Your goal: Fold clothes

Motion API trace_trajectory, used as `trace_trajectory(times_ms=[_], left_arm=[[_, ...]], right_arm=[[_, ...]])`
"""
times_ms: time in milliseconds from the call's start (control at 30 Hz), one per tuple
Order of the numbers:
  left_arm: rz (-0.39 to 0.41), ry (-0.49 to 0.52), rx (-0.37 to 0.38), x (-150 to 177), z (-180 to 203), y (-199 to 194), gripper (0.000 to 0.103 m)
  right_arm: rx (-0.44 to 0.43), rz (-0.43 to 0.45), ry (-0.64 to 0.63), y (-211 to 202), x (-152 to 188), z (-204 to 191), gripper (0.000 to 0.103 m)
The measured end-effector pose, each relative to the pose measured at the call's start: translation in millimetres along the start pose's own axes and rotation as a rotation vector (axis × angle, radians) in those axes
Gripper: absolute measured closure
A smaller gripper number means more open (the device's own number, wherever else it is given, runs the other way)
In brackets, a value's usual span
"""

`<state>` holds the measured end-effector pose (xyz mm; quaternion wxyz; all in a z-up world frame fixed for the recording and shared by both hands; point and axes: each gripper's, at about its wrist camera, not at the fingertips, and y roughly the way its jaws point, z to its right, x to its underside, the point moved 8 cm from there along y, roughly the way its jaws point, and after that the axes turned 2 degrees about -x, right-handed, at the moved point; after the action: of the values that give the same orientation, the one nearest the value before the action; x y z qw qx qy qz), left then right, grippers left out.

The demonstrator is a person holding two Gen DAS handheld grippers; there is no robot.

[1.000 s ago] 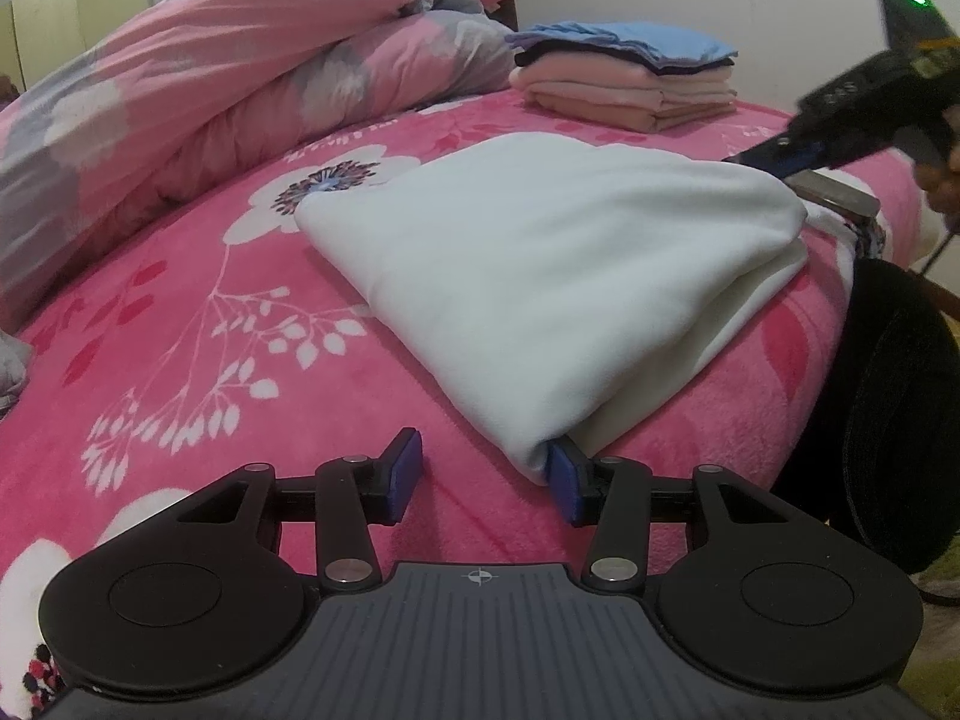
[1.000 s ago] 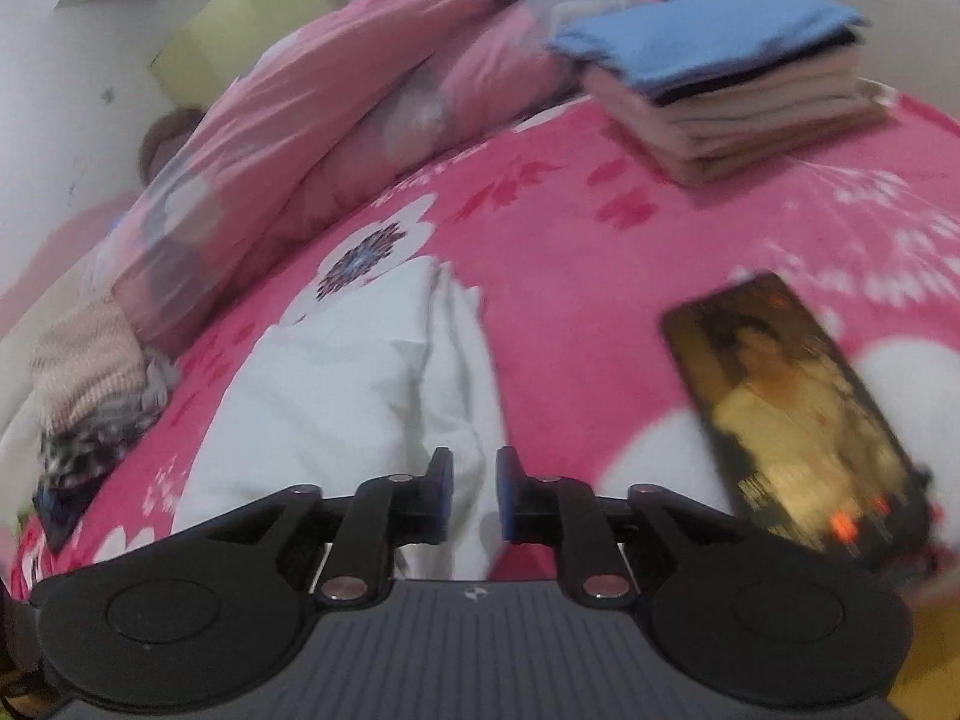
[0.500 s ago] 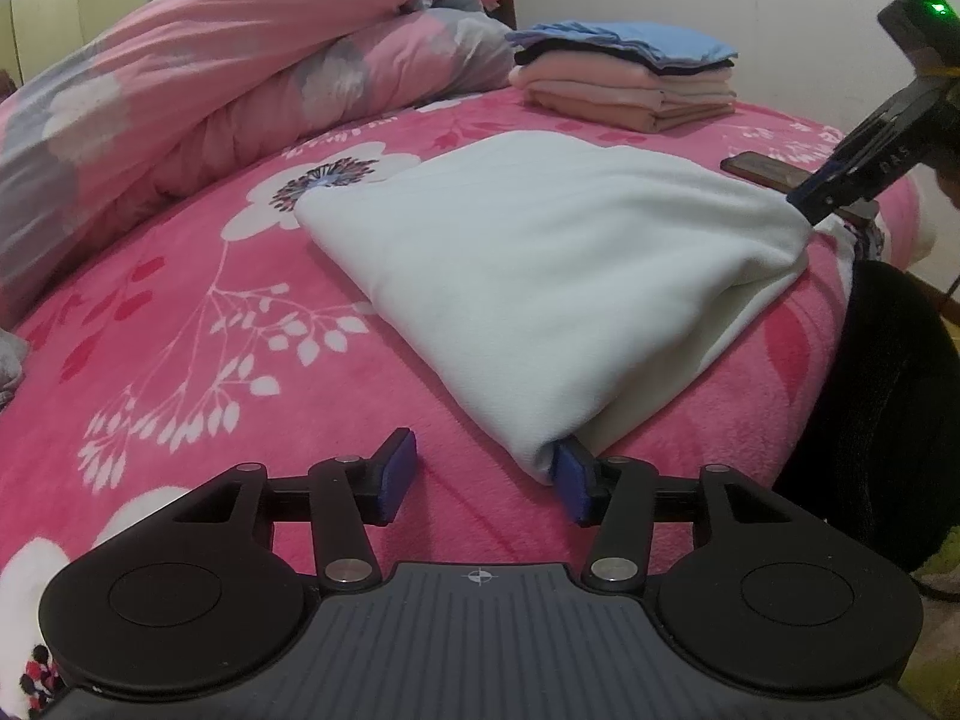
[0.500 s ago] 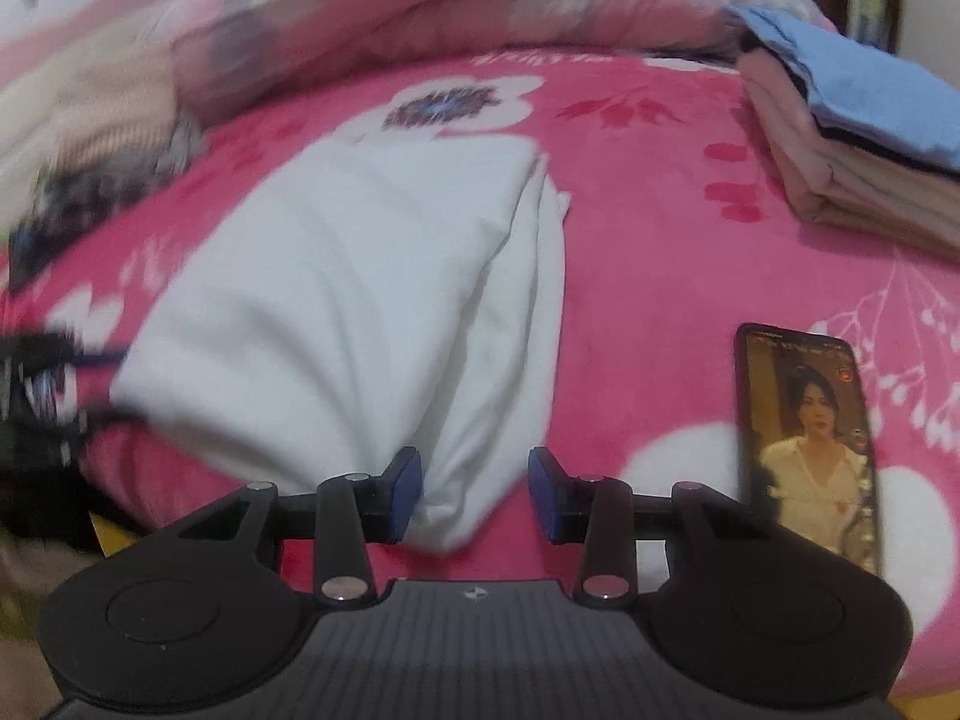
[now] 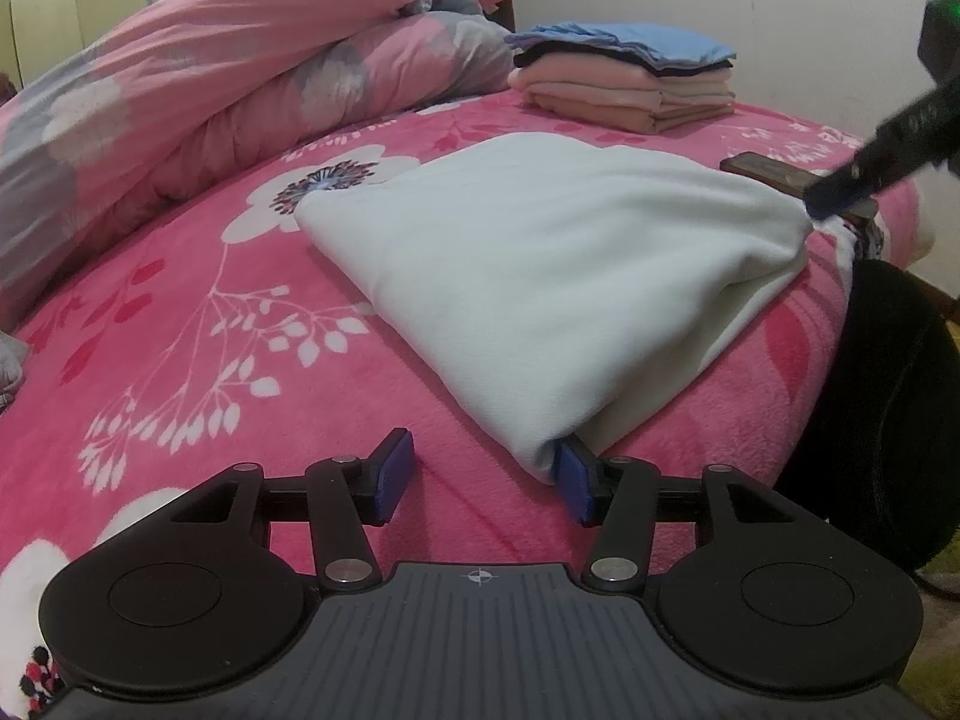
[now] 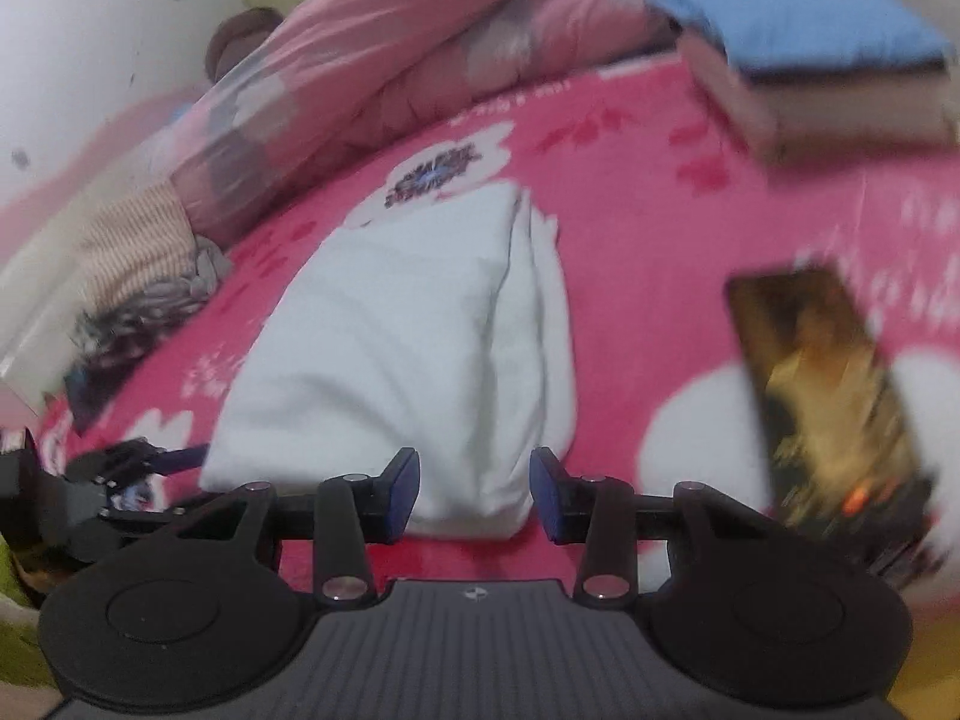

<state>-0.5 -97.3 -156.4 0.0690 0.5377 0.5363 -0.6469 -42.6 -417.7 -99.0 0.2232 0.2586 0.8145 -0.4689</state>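
Pink floral bed (image 5: 180, 360), one folded white garment (image 5: 540, 276), two hand-held grippers (image 5: 486, 474) (image 6: 474, 489) spread, gripping nothing

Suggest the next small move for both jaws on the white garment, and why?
Probably ease both forward and close on the near corners. The white garment lies folded; the left gripper has only one pad at its corner, and the right gripper stands open around the other.

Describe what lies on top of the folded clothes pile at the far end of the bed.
A blue garment tops the pile, a thin black layer beneath it, then pink pieces. Anything beneath the pile is covered.
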Motion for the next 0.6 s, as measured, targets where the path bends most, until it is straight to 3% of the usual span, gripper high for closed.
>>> trace_trajectory(times_ms=[600], left_arm=[[0.001,-0.003,-0.002,0.2,-0.3,0.4,0.051]], right_arm=[[-0.077,0.097,0.161,8.1,23.6,8.8,0.062]])
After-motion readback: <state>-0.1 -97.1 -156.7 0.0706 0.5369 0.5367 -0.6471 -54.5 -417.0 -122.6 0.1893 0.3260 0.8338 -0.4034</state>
